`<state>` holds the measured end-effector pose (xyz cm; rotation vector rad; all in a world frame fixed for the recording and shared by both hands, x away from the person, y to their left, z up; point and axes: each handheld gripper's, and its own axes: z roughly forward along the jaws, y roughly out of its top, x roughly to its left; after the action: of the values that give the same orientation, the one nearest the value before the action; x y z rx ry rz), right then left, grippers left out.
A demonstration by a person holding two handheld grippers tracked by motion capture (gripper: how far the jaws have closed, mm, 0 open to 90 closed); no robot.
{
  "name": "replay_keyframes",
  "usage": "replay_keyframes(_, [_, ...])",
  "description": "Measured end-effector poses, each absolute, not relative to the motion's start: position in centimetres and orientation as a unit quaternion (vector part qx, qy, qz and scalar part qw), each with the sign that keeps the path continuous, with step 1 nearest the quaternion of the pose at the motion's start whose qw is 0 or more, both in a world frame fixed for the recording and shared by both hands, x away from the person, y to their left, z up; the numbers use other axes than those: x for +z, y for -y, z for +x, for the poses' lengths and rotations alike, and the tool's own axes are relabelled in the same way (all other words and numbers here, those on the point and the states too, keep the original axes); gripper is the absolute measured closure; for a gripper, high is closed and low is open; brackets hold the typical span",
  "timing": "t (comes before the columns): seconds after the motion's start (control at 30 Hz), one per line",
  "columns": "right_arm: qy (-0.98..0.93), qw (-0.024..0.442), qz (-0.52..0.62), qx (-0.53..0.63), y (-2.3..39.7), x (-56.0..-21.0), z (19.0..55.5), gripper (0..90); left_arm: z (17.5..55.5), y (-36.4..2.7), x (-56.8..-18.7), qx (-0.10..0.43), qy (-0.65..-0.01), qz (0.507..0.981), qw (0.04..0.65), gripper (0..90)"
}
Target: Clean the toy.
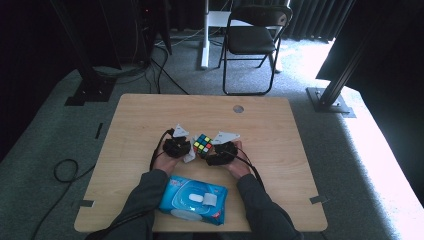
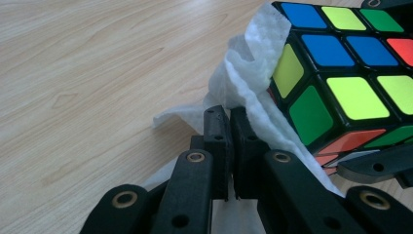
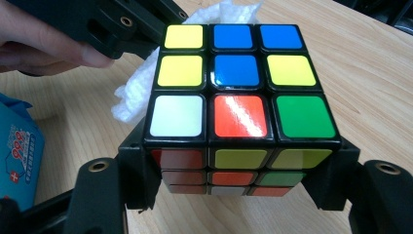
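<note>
A scrambled puzzle cube (image 1: 202, 144) (image 3: 234, 97) is held just above the wooden table (image 1: 280, 145), with my right gripper (image 1: 216, 152) (image 3: 234, 187) shut on its two sides. My left gripper (image 1: 186, 150) (image 2: 230, 127) is shut on a white wet wipe (image 2: 243, 78) (image 1: 190, 157). The wipe lies pressed against the cube's left face (image 2: 311, 92). In the right gripper view the wipe (image 3: 139, 92) pokes out behind and to the left of the cube, under the left gripper's black body.
A blue pack of wet wipes (image 1: 194, 199) (image 3: 17, 151) lies near the table's front edge between the forearms. A cable hole (image 1: 238, 108) sits near the far edge. A folding chair (image 1: 252, 40) stands beyond the table.
</note>
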<state>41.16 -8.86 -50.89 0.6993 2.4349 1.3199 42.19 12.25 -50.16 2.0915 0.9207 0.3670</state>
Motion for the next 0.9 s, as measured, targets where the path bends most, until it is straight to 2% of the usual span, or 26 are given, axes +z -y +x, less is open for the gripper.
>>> replay_keyframes(0.9, [-0.854,0.132,0.228,0.448,8.4,-51.4,40.9,34.1,42.3,-12.8,-48.9,0.128,-0.36,0.813,0.439,86.6])
